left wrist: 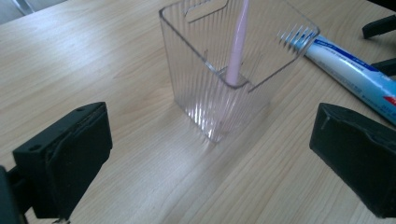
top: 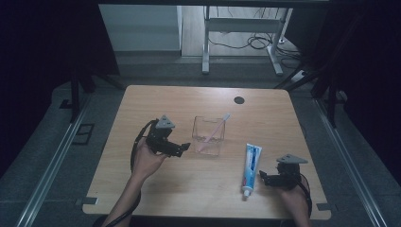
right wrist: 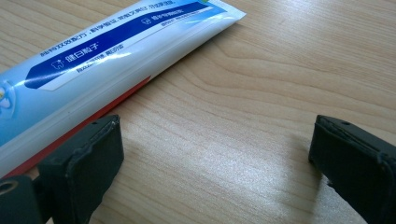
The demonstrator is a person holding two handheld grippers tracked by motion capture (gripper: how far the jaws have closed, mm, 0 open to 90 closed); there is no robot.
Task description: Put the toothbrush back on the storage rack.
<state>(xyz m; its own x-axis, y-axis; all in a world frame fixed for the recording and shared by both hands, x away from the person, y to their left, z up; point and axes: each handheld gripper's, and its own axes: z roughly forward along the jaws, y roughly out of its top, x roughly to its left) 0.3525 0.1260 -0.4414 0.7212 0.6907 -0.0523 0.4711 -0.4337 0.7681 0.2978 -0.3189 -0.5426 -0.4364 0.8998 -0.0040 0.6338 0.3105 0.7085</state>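
Approach step: right tool (top: 263, 178), jaws spread and empty, sits just beside the toothpaste tube (top: 250, 168) lying on the worktop (top: 156, 187). Left tool (top: 185, 147), likewise spread, faces the clear holder (top: 208, 137) containing a pink toothbrush (top: 215, 127). The next move likely calls for straddling the tube and pinching it.

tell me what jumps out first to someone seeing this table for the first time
A clear ribbed container stands mid-table with a pink toothbrush leaning inside it. A blue-and-white toothpaste tube lies flat to its right. The left gripper hangs open just left of the container, and the right gripper sits open beside the tube.
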